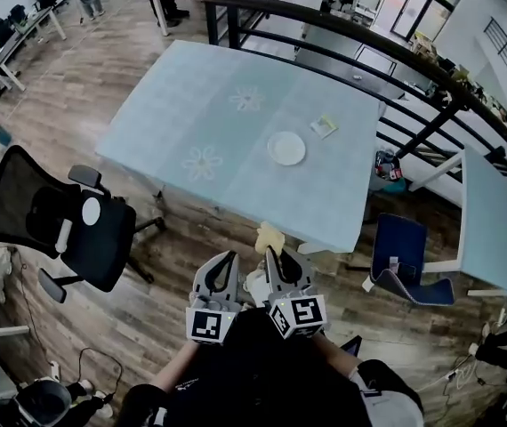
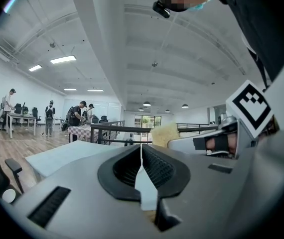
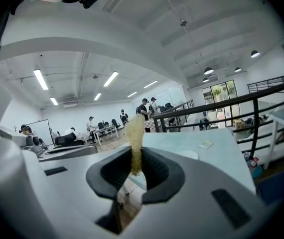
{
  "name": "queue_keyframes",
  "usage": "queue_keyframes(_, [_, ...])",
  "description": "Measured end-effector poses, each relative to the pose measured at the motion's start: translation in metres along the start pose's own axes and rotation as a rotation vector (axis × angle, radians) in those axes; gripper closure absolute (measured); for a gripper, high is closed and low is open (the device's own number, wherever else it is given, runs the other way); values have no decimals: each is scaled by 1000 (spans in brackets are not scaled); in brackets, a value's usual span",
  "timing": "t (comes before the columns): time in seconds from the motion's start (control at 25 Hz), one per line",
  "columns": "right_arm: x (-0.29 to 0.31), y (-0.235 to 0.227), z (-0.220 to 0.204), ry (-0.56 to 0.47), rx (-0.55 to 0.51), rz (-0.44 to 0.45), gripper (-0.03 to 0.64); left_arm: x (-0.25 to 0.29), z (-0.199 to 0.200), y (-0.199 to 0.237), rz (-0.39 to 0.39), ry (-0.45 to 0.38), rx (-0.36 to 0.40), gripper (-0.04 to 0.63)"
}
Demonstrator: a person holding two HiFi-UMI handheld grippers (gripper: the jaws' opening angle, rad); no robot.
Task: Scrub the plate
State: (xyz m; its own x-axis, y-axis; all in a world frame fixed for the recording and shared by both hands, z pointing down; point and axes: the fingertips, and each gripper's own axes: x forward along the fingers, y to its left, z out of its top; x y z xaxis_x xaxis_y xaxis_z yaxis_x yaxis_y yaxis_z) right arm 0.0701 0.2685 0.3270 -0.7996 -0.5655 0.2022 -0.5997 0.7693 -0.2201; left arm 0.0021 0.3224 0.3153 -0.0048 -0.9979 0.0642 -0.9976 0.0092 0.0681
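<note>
A white plate (image 1: 286, 148) lies on the pale blue table (image 1: 191, 105), right of middle; in the right gripper view the plate (image 3: 186, 155) shows as a flat disc beyond the jaws. Both grippers hover off the table's near edge, close to my body and well short of the plate. My right gripper (image 1: 272, 256) is shut on a yellow sponge (image 1: 269, 237), and the sponge (image 3: 134, 136) sticks up between the pads. My left gripper (image 1: 227, 261) (image 2: 141, 152) is shut with nothing in it. The sponge (image 2: 165, 134) also appears just right of the left jaws.
A small yellowish packet (image 1: 324, 126) lies on the table beyond the plate. A black office chair (image 1: 58, 221) stands at the left and a blue chair (image 1: 403, 258) at the right. A dark railing (image 1: 369, 43) runs behind the table. People (image 2: 77, 114) stand far off.
</note>
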Motion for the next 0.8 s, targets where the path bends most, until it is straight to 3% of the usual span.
queue_keyframes(0.24, [37, -39, 20, -9, 34, -50, 560, 49, 3, 10, -37, 20, -16, 575])
queue_keyframes(0.36, [51, -63, 31, -19, 45, -76, 560, 80, 9, 12, -66, 25, 19, 575])
queue_keyframes(0.64, [67, -97, 53, -56, 29, -113, 560, 133, 22, 3, -107, -12, 11, 575])
queue_keyframes(0.8, [65, -116, 58, -64, 44, -162, 560, 152, 19, -12, -166, 10, 2, 575])
